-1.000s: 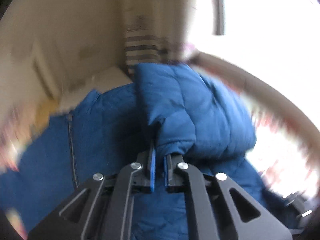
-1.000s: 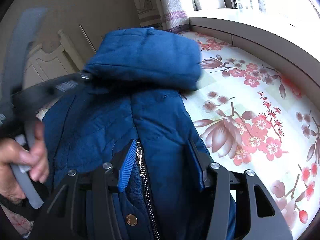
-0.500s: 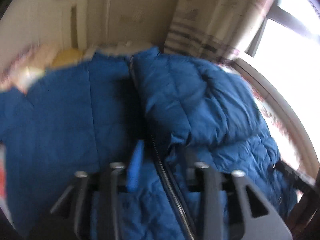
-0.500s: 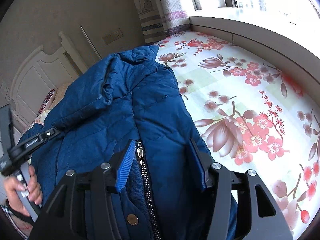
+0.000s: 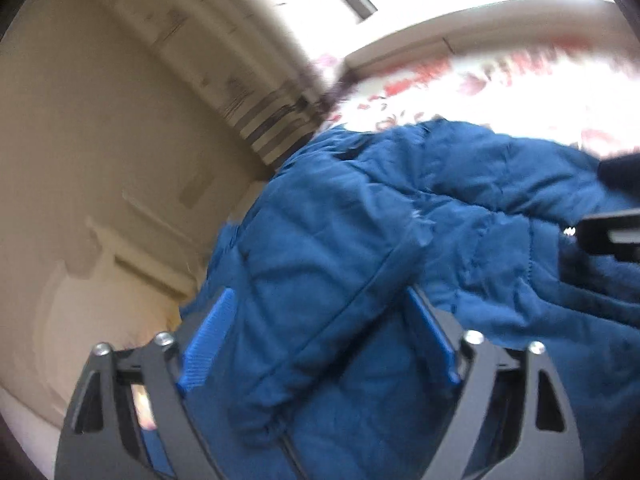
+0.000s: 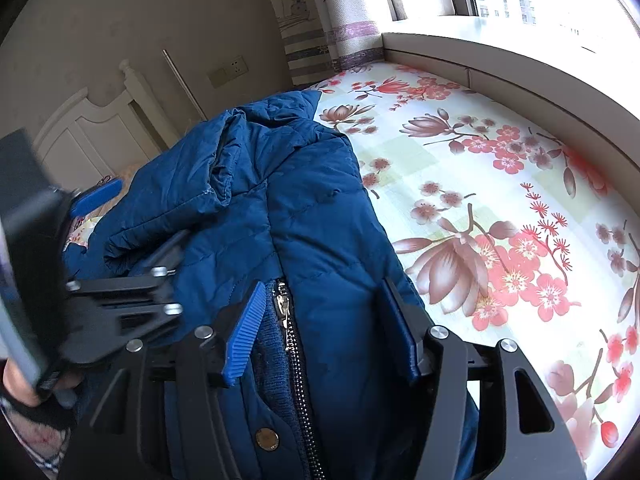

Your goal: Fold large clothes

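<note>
A large blue padded jacket (image 6: 280,200) lies on the flowered bed sheet (image 6: 480,200). One sleeve (image 6: 180,200) is folded across its front. My left gripper (image 5: 320,296) hangs low over the jacket (image 5: 340,240). Its jaws are opening, and a fold of fabric rises between them without being pressed. My right gripper (image 6: 323,288) straddles the front edge beside the zipper (image 6: 292,340). Its jaws are opening too, with padded fabric lying between the pads. The left gripper's blue pad (image 6: 96,198) shows at the left of the right wrist view.
A white headboard (image 6: 92,136) and a wall socket stand behind the jacket. A striped curtain (image 6: 344,20) hangs by the window ledge (image 6: 520,64) along the bed's far side. A person's hand (image 6: 20,384) holds the left gripper. Bare sheet lies right of the jacket.
My left gripper let go of the sleeve, opened wide, rolled and sank over the jacket. The sleeve now lies across the front. My right gripper stayed put with its jaws slightly wider.
</note>
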The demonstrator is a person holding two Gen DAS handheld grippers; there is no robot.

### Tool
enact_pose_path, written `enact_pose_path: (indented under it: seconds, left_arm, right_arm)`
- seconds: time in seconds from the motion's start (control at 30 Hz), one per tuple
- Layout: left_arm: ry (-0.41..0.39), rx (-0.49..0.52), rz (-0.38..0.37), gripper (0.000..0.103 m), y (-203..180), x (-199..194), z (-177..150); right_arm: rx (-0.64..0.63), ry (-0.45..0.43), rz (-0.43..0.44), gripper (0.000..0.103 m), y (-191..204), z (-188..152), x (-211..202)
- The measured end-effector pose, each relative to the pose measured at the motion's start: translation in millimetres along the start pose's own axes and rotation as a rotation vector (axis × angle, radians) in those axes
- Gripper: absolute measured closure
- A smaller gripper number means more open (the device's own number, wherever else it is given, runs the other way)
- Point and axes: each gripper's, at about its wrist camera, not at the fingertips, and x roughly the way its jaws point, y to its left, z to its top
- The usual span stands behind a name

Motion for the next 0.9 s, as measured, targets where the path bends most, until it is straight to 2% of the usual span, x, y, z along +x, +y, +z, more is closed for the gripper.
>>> enact_pose_path:
  seconds: [0.03, 0.07, 0.1, 0.17, 0.23, 0.27, 0.3, 0.37, 0.4, 0.47, 0.5, 0.57, 0.6, 0.67, 0.7, 0.73, 0.8, 0.87, 0.9]
  left_arm:
    - [0.016, 0.021, -0.007, 0.070, -4, 5, 1]
    - [0.037, 0.015, -0.011, 0.074, -4, 11, 2]
    - [0.022, -0.039, -0.035, 0.078, 4, 12, 2]
    - [-0.006, -0.208, -0.124, 0.084, 29, 7, -1]
    - [-0.055, -0.487, -0.257, 0.084, 76, -1, -16]
    - [-0.109, -0.693, -0.350, 0.085, 110, -5, -35]
    - [-0.146, -0.828, -0.408, 0.085, 131, -7, -52]
    - [-0.202, -1.091, -0.494, 0.085, 168, -5, -91]
    - [-0.237, -1.281, -0.545, 0.085, 190, 0, -126]
    - [-0.272, -1.490, -0.584, 0.085, 209, 5, -169]
    - [-0.281, -1.619, -0.584, 0.084, 216, 7, -203]
    - [-0.259, -1.740, -0.557, 0.079, 220, 10, -243]
    - [-0.220, -1.802, -0.535, 0.074, 217, 14, -266]
    - [-0.152, -1.881, -0.525, 0.044, 207, 19, -294]
    - [-0.117, -1.925, -0.523, 0.045, 200, 21, -309]
    - [-0.132, -1.936, -0.521, 0.051, 197, 19, -316]
    - [-0.143, -1.929, -0.536, 0.048, 197, 14, -318]
    - [-0.151, -1.944, -0.541, 0.038, 199, 12, -316]
    - [-0.151, -1.951, -0.538, 0.037, 200, 11, -315]
  right_arm:
    - [-0.001, 0.000, 0.002, 0.044, 0, 0, 0]
    - [-0.002, 0.001, 0.004, 0.044, 0, 0, 0]
    - [-0.002, 0.001, 0.006, 0.043, 0, 0, 0]
    - [0.001, 0.001, 0.010, 0.043, 0, 0, 0]
    - [0.003, 0.001, 0.013, 0.043, -1, 0, 0]
    - [0.002, 0.001, 0.013, 0.043, 0, 0, 0]
    - [0.002, 0.001, 0.014, 0.043, -1, 0, 0]
    - [0.004, 0.001, 0.016, 0.043, -1, 0, 0]
    - [0.004, 0.001, 0.016, 0.043, -1, 0, 0]
    - [0.005, 0.001, 0.018, 0.043, -1, 0, 0]
    - [0.005, 0.001, 0.017, 0.043, 0, 0, 0]
    - [0.004, 0.002, 0.017, 0.043, -1, 0, 0]
    - [0.003, 0.002, 0.016, 0.043, 0, 0, 0]
    - [0.003, 0.002, 0.016, 0.042, 0, 0, 0]
    - [0.003, 0.002, 0.016, 0.042, -1, 0, 0]
    - [0.001, 0.002, 0.014, 0.042, 0, 0, 0]
    - [-0.001, 0.003, 0.011, 0.042, 0, 0, 0]
    - [-0.003, 0.003, 0.007, 0.042, 1, 0, 0]
    - [-0.004, 0.003, 0.006, 0.042, 1, 0, 0]
